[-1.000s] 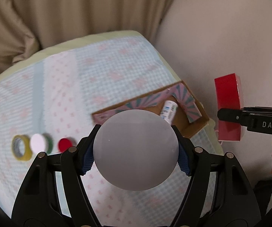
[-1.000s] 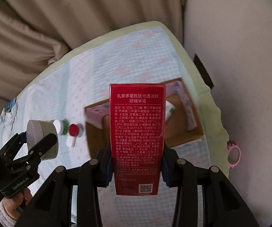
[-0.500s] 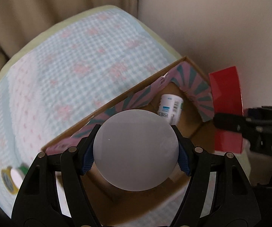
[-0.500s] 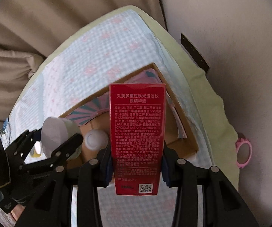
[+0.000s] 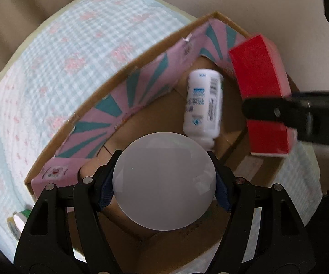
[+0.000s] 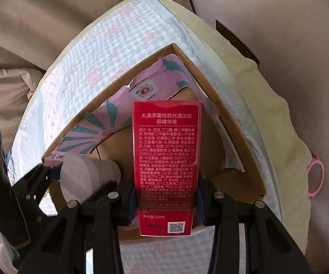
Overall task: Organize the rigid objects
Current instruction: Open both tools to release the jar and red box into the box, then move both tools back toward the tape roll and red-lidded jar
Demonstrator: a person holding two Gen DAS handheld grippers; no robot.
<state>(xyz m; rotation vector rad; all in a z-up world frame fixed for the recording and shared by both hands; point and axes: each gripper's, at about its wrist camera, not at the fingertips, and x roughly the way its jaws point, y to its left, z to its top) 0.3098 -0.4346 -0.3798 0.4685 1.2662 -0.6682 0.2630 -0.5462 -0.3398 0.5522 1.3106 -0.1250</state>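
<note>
Cardboard box (image 5: 141, 84) sits on the bed with a white bottle (image 5: 203, 107) lying inside. My left gripper (image 5: 164, 189) has its jaws clenched on a round grey jar (image 5: 164, 185); my right gripper (image 6: 164, 201) grips a red carton (image 6: 165, 159). Both hover over the box. I'd lower each onto bare floor, clear of the bottle, then release gently
</note>
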